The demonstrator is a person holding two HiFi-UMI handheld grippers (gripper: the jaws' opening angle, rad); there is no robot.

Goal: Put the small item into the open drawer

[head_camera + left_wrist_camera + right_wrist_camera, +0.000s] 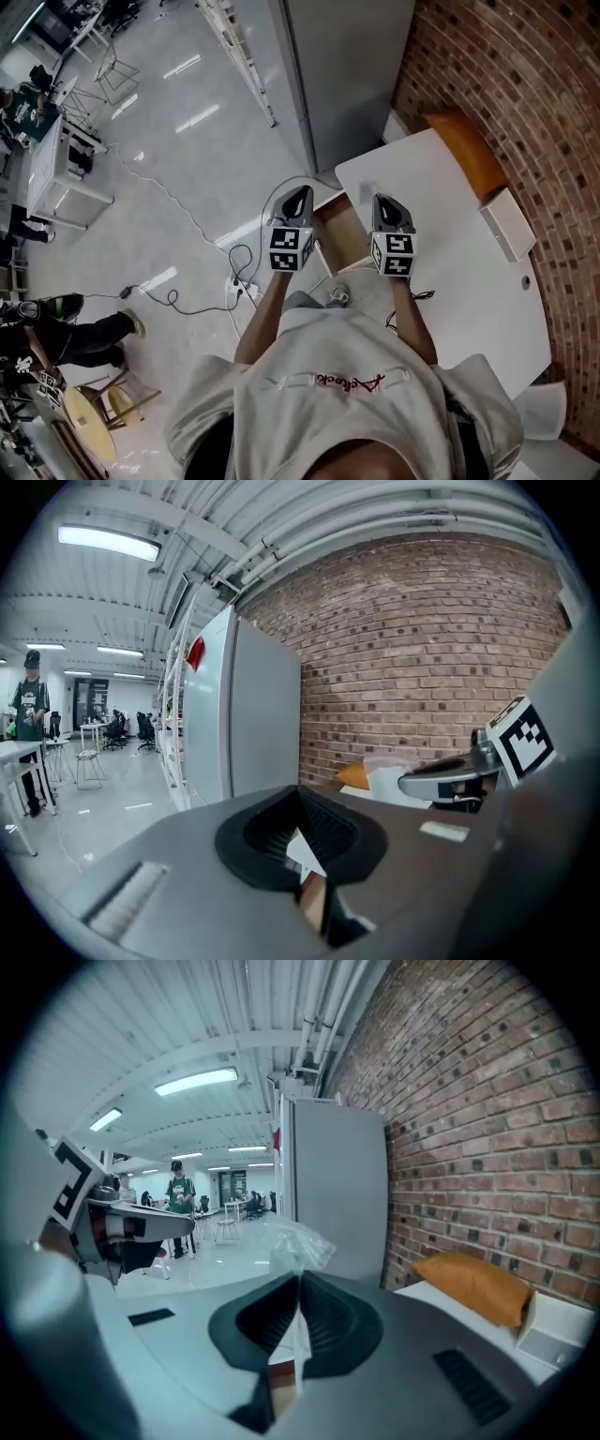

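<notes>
My right gripper (388,202) (298,1321) is shut on a thin clear plastic bag (300,1243), whose crumpled top sticks out beyond the jaws. The bag does not show in the head view. My left gripper (297,194) (302,829) is level with the right one, its pads together with nothing held between them. Both hang over the open wooden drawer (343,236), which sticks out from the left edge of the white table (469,281). From the left gripper view, the right gripper (450,780) shows off to the right.
An orange cushion (466,150) and a white box (508,223) lie on the table's far side by the brick wall (525,84). A tall grey cabinet (347,75) stands beyond the drawer. Cables and a power strip (234,286) lie on the floor at left.
</notes>
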